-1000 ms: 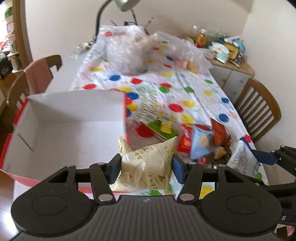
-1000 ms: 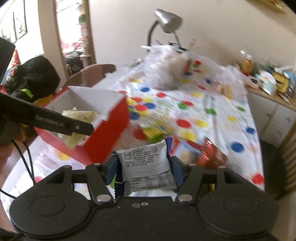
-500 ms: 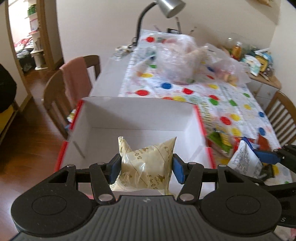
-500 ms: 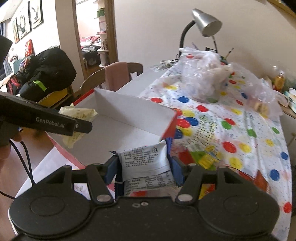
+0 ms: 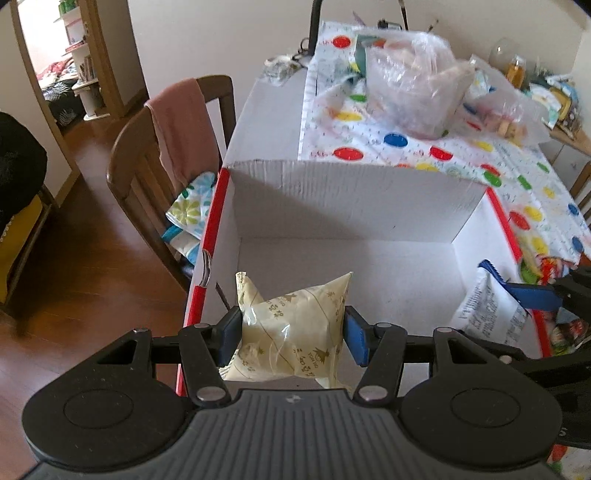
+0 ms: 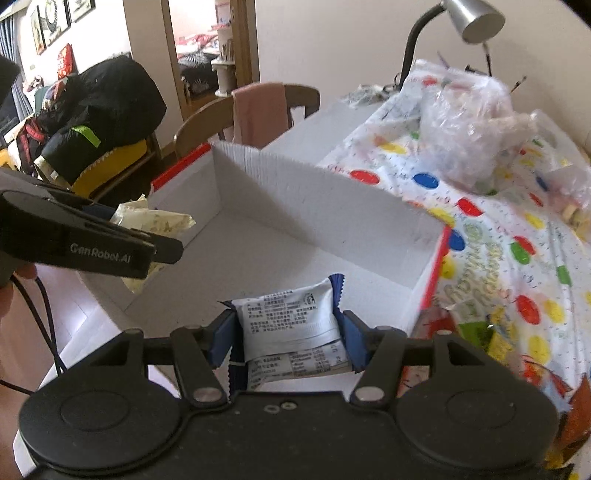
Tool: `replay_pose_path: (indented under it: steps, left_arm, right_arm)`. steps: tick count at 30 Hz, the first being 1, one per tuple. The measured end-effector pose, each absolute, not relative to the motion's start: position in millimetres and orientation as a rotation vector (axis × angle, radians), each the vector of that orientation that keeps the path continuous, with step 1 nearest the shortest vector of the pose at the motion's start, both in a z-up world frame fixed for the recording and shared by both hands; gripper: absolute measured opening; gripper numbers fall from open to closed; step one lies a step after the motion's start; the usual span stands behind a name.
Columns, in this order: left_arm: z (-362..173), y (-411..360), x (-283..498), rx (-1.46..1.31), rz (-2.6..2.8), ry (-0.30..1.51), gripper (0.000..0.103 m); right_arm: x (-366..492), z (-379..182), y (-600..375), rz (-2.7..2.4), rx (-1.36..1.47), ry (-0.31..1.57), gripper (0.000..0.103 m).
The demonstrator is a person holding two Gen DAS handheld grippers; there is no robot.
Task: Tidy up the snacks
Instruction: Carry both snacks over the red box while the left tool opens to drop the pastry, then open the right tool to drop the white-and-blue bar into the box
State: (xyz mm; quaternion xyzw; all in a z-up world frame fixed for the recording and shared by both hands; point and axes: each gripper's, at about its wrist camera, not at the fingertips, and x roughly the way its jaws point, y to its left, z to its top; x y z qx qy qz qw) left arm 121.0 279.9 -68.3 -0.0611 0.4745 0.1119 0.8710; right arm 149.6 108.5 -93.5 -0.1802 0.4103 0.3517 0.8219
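My left gripper (image 5: 293, 334) is shut on a cream-yellow snack packet (image 5: 291, 332), held over the near left part of an open cardboard box (image 5: 347, 195) with white inside and red outside. My right gripper (image 6: 286, 338) is shut on a white and blue snack packet (image 6: 291, 325), held over the box's near right side; the same packet (image 5: 487, 306) shows at the right in the left wrist view. The box (image 6: 317, 206) holds nothing on its visible floor. The left gripper's arm (image 6: 92, 240) and yellow packet (image 6: 155, 221) appear at the left of the right wrist view.
Several loose snack packets (image 5: 550, 266) lie right of the box on the dotted tablecloth (image 6: 517, 229). Clear plastic bags (image 5: 410, 88) and a desk lamp (image 6: 476, 18) stand at the table's far end. A wooden chair with a pink cloth (image 5: 181, 125) stands left of the table.
Both grippers have swung left from the snack pile to over the open box, each still holding its packet. The box now fills the middle of both views.
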Motion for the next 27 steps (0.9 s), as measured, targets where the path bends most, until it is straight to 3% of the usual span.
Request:
replay_pose_path:
  steps: [11, 24, 27]
  left_arm:
    - [-109, 267, 126, -0.001, 0.181, 1.061, 0.058]
    - [-109, 264, 127, 0.023, 0.192, 1.067, 0.06]
    - [-106, 265, 124, 0.0, 0.196, 1.057, 0.063]
  right_arm:
    - [153, -130, 127, 0.733, -0.449, 0.948, 0.06]
    - [155, -127, 125, 0.717, -0.432, 0.948, 0.063]
    - [152, -122, 121, 0.715, -0.419, 0.937, 0.074]
